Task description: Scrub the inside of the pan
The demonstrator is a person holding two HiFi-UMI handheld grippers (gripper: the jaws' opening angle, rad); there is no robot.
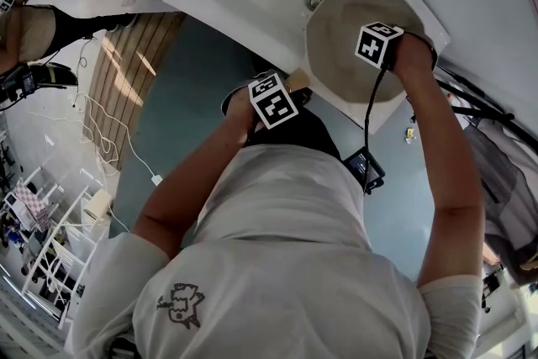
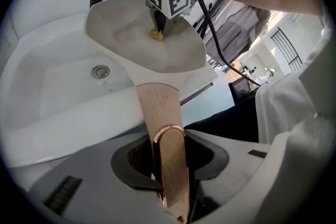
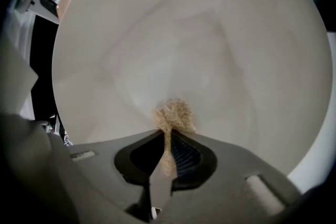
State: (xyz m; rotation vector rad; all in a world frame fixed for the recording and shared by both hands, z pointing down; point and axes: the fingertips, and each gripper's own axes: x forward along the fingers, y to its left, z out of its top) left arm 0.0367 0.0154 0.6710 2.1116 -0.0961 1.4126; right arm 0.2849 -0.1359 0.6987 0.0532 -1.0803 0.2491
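Firmly, left gripper clamps the cream round pan by its copper-tipped wooden handle at six o'clock; right gripper pinches a tan fibrous scrubber against the pan's inside.

I get bright, soft daylight; the pan beyond the right jaws looks washed out, and both gripper views bow with black corners.

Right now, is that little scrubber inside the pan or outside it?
Inside. The right gripper pinches the tan scrubber over the pale inner surface of the pan, well within its rim.
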